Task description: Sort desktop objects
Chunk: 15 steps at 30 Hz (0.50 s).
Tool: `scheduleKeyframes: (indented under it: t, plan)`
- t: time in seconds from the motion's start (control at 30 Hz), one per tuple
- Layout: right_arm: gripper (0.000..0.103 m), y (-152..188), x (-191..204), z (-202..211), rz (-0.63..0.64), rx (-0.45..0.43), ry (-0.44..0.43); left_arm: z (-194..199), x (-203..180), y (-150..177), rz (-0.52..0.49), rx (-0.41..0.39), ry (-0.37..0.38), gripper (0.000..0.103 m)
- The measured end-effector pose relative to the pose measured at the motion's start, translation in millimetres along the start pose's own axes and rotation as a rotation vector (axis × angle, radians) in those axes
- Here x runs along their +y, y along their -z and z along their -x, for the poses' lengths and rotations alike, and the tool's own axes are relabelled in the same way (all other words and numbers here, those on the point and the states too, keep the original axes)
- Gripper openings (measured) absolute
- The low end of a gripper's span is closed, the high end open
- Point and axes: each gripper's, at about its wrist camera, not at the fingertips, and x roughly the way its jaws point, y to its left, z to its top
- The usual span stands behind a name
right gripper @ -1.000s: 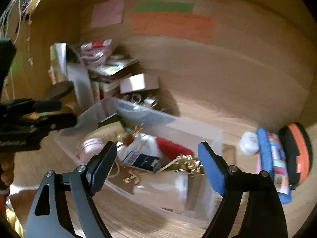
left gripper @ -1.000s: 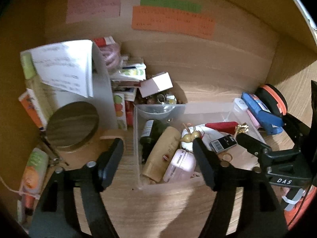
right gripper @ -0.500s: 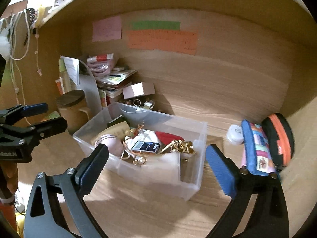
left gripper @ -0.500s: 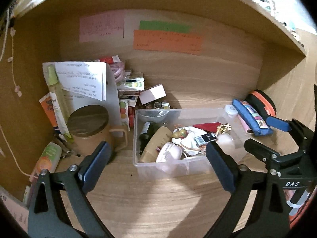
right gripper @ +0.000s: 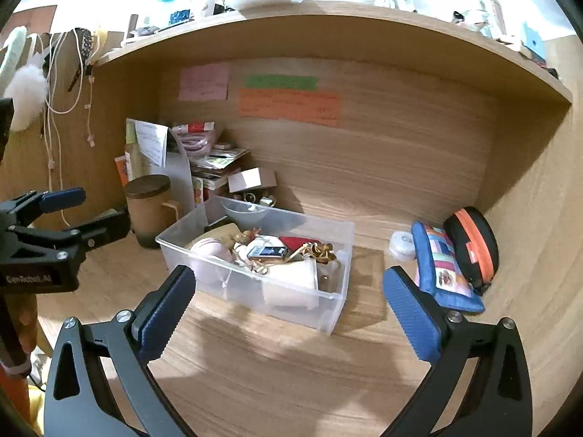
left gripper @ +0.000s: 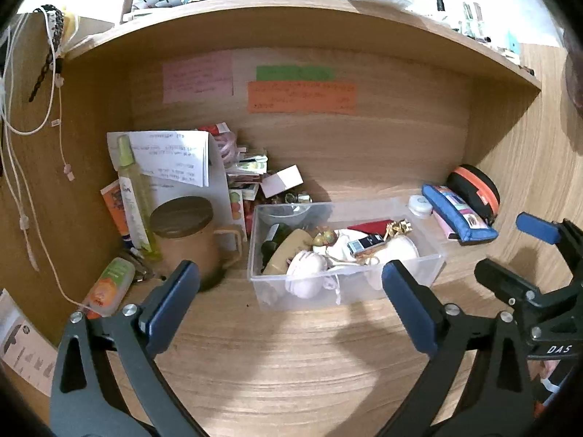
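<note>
Pulling back from a clear plastic bin [left gripper: 346,251], both grippers now sit farther from it than a second ago, when their fingers framed its contents at close range; the wider view takes in the whole wooden desk alcove [left gripper: 400,138] and the cluttered shelf above. The left gripper [left gripper: 291,298] and the right gripper [right gripper: 288,302] have jaws spreading further apart, with nothing between the blue-padded fingers in either view. That suggests the bin has been let go and set in place at centre frame, so this stage of sorting looks finished and loose items around it may come next. The bin is thin, translucent and rectangular, heaped with a pale domed case, a beige tube, a red pouch and gold ribbon. At left of the left wrist view stands a matte brown mug [left gripper: 189,240] with a dark round lid, beside a slim green spray bottle [left gripper: 133,196] and a leaning white sheet of paper. At right lie a blue fabric pencil case [right gripper: 444,269], a black hard-shell pouch [right gripper: 473,247] with an orange zip, and a small white round tin [right gripper: 400,245]. Pink, green and orange paper notes cling to the grained back panel.
</note>
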Motion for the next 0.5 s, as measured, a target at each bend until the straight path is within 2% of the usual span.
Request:
scheduleKeyframes:
  t: [0.33,0.5]
  plan:
    - [0.103,4.4,1.7,9.1,-0.017,-0.006,0.039,-5.5,0.1,10.5,0.025,0.011,0.040,0.101]
    - [0.103,4.6,-0.6,2.4,-0.028,0.006,0.040,-11.5,-1.6,8.8,0.012,0.006,0.029,0.101]
